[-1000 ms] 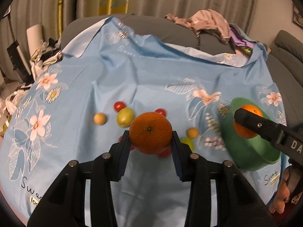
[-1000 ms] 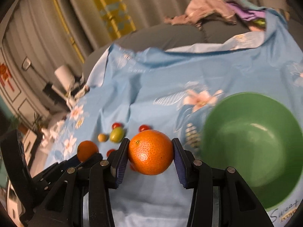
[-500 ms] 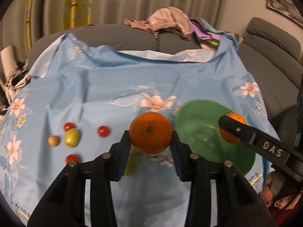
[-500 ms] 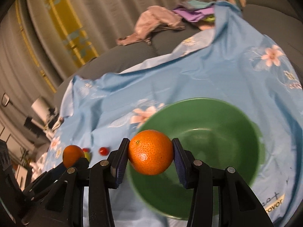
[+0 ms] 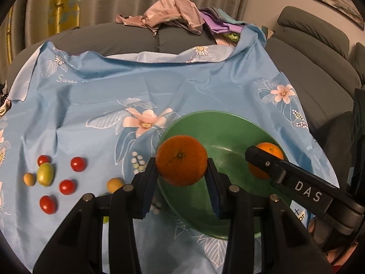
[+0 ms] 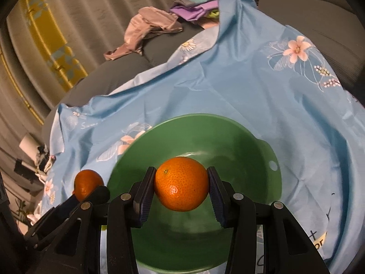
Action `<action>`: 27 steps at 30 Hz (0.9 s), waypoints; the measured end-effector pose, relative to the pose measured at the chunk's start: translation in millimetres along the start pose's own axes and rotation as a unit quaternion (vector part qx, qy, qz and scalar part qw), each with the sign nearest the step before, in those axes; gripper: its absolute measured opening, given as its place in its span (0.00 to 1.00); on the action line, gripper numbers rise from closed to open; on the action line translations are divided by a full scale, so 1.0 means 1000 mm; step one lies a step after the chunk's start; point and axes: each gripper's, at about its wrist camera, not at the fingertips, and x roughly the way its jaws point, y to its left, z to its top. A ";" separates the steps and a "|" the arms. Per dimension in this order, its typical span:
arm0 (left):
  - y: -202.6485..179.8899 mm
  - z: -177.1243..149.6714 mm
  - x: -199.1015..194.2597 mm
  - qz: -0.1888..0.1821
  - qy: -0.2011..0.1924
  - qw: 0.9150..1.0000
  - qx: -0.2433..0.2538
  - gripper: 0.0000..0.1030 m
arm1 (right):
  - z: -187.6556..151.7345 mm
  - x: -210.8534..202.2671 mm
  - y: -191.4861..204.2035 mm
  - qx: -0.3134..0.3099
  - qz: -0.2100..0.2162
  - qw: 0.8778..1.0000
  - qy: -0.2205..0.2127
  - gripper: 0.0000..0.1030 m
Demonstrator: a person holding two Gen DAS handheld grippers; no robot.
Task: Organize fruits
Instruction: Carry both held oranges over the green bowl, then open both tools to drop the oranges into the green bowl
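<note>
My left gripper point(image 5: 181, 173) is shut on an orange point(image 5: 181, 160) and hangs over the left rim of the green bowl point(image 5: 223, 127). My right gripper point(image 6: 181, 187) is shut on a second orange point(image 6: 181, 186) above the bowl's hollow point(image 6: 205, 141). In the left wrist view the right gripper point(image 5: 264, 162) comes in from the right with its orange point(image 5: 270, 151) over the bowl. In the right wrist view the left gripper's orange point(image 6: 87, 183) shows at the bowl's left edge. The bowl holds nothing.
On the blue flowered cloth point(image 5: 114, 86), left of the bowl, lie several cherry tomatoes point(image 5: 78, 164), a green fruit point(image 5: 45, 174) and two small yellow-brown fruits point(image 5: 115, 184). A grey sofa point(image 5: 319, 75) with heaped clothes point(image 5: 173, 11) lies behind and to the right.
Both grippers have carried their oranges to the right, from over the loose fruits to above the bowl. Both wrists have rolled. The grips are unchanged.
</note>
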 end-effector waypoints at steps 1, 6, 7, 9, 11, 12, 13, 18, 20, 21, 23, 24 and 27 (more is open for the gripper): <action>-0.001 -0.001 0.003 -0.001 0.003 1.000 0.002 0.39 | 0.001 0.002 -0.001 0.002 0.002 1.000 0.003 0.46; -0.009 -0.002 0.015 -0.013 0.016 1.000 0.011 0.39 | 0.000 0.007 -0.001 0.005 -0.006 1.000 0.009 0.46; -0.010 -0.003 0.016 -0.015 0.019 1.000 0.012 0.39 | 0.000 0.007 -0.001 0.005 -0.010 1.000 0.009 0.46; -0.011 -0.004 0.019 -0.015 0.023 1.000 0.014 0.39 | 0.000 0.009 -0.003 0.008 -0.014 1.000 0.012 0.46; -0.013 -0.005 0.022 -0.018 0.027 0.999 0.014 0.39 | -0.001 0.010 -0.005 0.009 -0.021 1.000 0.015 0.46; -0.013 -0.005 0.024 -0.020 0.029 0.999 0.014 0.39 | -0.001 0.011 -0.006 0.009 -0.025 0.999 0.017 0.46; -0.014 -0.005 0.025 -0.020 0.030 0.999 0.014 0.39 | -0.001 0.012 -0.007 0.010 -0.028 0.999 0.018 0.46; -0.018 -0.007 0.028 -0.025 0.035 0.999 0.019 0.40 | -0.001 0.016 -0.008 0.011 -0.036 0.999 0.026 0.46; -0.019 -0.008 0.029 -0.020 0.037 0.999 0.023 0.40 | -0.002 0.018 -0.008 0.009 -0.038 0.999 0.030 0.46; -0.020 -0.009 0.029 -0.020 0.036 0.999 0.025 0.40 | -0.002 0.018 -0.008 0.009 -0.039 0.999 0.030 0.46; -0.021 -0.008 0.030 -0.024 0.037 0.999 0.024 0.40 | -0.002 0.018 -0.008 0.006 -0.041 0.999 0.030 0.46; -0.020 -0.008 0.030 -0.028 0.038 0.999 0.022 0.40 | -0.002 0.018 -0.008 0.006 -0.042 0.999 0.031 0.46; -0.022 -0.008 0.031 -0.028 0.039 0.999 0.025 0.40 | -0.001 0.019 -0.008 0.007 -0.047 0.998 0.030 0.46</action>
